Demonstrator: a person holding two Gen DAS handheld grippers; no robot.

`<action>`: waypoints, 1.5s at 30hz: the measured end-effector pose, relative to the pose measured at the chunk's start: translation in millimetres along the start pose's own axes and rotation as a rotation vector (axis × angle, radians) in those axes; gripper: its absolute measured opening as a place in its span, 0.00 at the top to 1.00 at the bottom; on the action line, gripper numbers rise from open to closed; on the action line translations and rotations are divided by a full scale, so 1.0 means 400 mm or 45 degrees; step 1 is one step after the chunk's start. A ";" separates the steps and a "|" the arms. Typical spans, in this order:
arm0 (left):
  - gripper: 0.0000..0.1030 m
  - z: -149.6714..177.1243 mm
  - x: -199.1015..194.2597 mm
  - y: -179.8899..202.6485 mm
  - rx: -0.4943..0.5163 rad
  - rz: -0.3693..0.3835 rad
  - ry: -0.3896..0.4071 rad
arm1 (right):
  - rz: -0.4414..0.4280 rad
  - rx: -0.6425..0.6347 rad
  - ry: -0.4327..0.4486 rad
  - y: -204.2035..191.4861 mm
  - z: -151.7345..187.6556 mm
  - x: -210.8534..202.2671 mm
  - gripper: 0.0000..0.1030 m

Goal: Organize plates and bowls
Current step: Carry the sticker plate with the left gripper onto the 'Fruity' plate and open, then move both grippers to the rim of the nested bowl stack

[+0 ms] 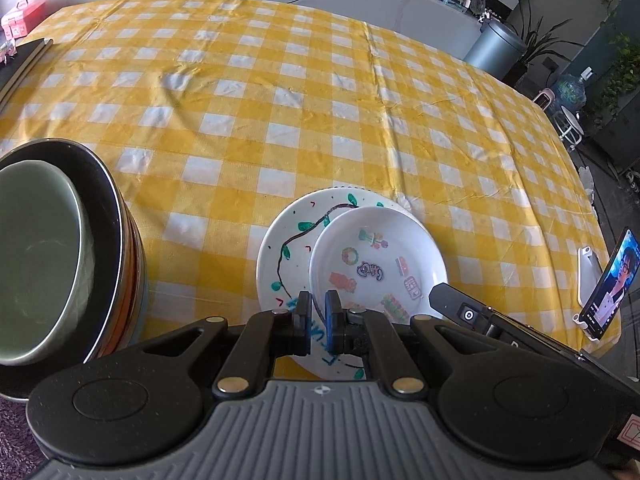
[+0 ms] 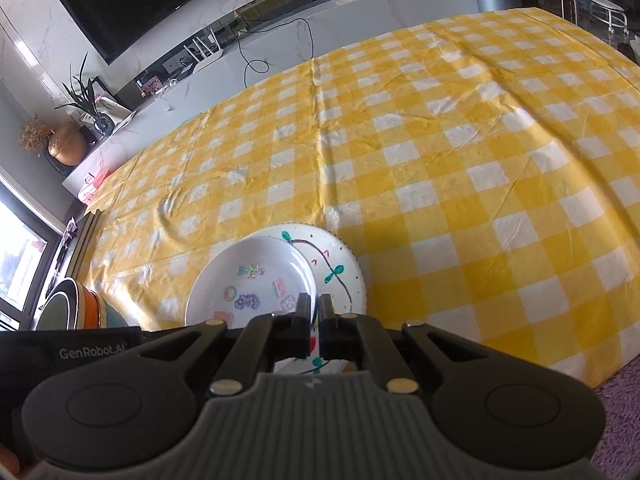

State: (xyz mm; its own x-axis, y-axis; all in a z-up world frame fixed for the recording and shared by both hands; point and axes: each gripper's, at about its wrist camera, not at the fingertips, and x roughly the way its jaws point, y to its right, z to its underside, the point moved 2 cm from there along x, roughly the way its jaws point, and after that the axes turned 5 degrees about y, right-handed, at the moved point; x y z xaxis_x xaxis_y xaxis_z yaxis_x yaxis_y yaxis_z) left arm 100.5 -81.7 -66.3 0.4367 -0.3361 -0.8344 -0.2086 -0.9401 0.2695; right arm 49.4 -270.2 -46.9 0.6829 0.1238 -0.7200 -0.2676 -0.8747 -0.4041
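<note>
A small white plate with colourful stickers (image 1: 376, 264) rests on a larger white plate painted with a dark vine and green leaves (image 1: 288, 252) on the yellow checked tablecloth. My left gripper (image 1: 318, 300) is shut on the near rim of the sticker plate. My right gripper (image 2: 315, 304) is shut on the right rim of the sticker plate (image 2: 248, 280), above the vine plate (image 2: 340, 272). A stack of bowls (image 1: 60, 248) with a green bowl on top stands to the left; it also shows in the right wrist view (image 2: 76, 308).
The yellow checked tablecloth (image 1: 320, 100) covers the table. A phone on a stand (image 1: 608, 292) is at the right edge. A dark book (image 1: 20, 64) lies far left. A grey bin (image 1: 496, 48) stands beyond the table.
</note>
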 end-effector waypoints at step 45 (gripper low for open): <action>0.32 -0.010 -0.204 0.003 0.306 -0.312 0.450 | 0.128 -0.160 0.290 -0.101 -0.029 -0.109 0.21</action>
State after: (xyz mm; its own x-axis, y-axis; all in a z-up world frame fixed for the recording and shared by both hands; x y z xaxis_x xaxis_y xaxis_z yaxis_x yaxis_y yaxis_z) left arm 68.2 -55.5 4.2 0.7597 -0.1444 -0.6341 -0.2407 -0.9682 -0.0679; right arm 38.2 -245.8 7.2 0.7961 -0.0630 -0.6019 -0.2653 -0.9302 -0.2535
